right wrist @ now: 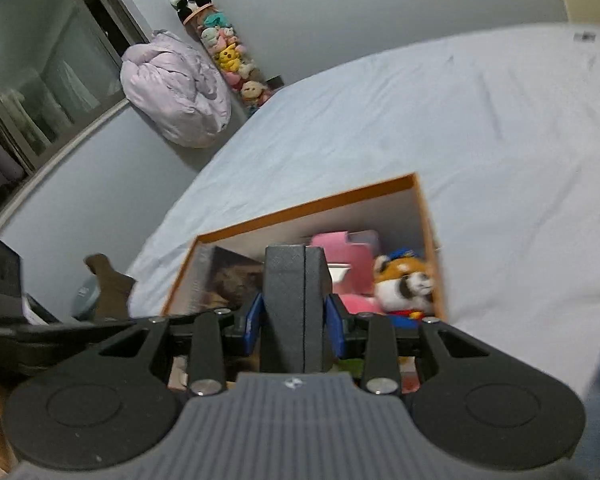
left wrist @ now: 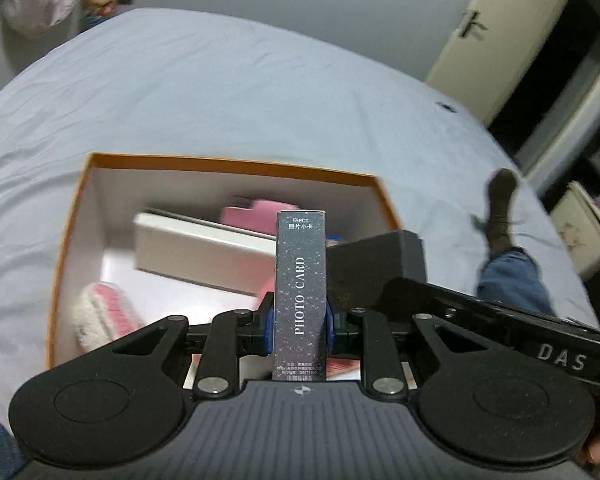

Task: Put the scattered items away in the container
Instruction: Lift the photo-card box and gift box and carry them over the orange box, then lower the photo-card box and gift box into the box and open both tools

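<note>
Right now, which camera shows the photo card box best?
The left wrist view: the photo card box stands upright in the left tongs, its label readable, over the orange box. The right wrist view doesn't show it.

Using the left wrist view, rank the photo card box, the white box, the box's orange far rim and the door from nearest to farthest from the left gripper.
1. Photo card box, clamped in the left gripper.
2. White box, inside the container, left.
3. Orange far rim, beyond it.
4. Door, upper right, across the bed.
</note>
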Motion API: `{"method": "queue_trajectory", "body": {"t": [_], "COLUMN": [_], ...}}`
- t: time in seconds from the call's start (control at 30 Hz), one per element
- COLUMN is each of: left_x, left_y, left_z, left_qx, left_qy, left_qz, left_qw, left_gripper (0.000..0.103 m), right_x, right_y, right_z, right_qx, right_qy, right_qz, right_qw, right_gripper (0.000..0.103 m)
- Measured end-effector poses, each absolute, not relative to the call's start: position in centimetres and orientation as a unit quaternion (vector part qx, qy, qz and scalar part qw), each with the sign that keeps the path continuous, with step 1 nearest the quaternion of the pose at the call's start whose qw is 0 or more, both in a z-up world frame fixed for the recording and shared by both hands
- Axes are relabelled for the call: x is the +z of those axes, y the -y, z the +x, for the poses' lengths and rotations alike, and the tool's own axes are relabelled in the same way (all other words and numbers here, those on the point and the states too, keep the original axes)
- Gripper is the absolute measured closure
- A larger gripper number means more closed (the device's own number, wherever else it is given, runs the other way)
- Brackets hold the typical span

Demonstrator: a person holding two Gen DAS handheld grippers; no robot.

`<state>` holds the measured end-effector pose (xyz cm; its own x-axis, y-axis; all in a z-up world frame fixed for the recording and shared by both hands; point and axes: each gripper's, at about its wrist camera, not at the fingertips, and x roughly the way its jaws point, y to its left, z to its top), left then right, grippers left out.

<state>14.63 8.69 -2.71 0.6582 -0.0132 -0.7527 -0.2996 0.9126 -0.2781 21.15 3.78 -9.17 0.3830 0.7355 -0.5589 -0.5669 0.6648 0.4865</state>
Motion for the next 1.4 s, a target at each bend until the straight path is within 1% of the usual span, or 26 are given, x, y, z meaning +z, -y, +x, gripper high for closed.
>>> {"method": "queue_trajectory", "body": {"t": [0.23,0.4,0.6,0.77,1.1,1.27,1.4], "left_x": [-2.8,-3.6,-5.9,-7.1,-7.7,-7.4,-6.9], "left_y": [-12.7,-15.2,-17.7,-18.0,-17.5,-17.8,-18.0], "left_z": [15.8,16.4,16.4,16.7,17.9,17.6,17.4], "left_qx": [0.132,0.151,0.152,0.15,0.155,0.148,0.137], "left_qy": [-0.414,-0.421,-0.445,-0.457,-0.482,-0.484,-0.487], "left_qz": [-0.175,-0.191,-0.229,-0.232,-0.208,-0.215,-0.22], "left_qw": [0.883,0.874,0.852,0.846,0.837,0.836,0.834], "left_gripper": [0.077,0.077,0.077,0.077,0.076,0.075,0.072], "right_x": [-10.6,-11.7,-13.6,-13.8,-14.5,-14.5,-14.7], "right_y": [-8.4,-12.1,-14.4,-15.0,-15.3,-15.4,-15.4], "right_z": [23.1,23.7,24.1,24.5,26.1,26.1,26.0], "right_qx": [0.41,0.416,0.422,0.416,0.395,0.402,0.399], "right_qy": [-0.411,-0.423,-0.451,-0.451,-0.482,-0.482,-0.482], "right_qz": [0.123,0.109,0.097,0.09,0.116,0.113,0.115], "right_qw": [0.804,0.797,0.781,0.784,0.773,0.771,0.772], "right_gripper": [0.066,0.066,0.066,0.066,0.065,0.063,0.063]}}
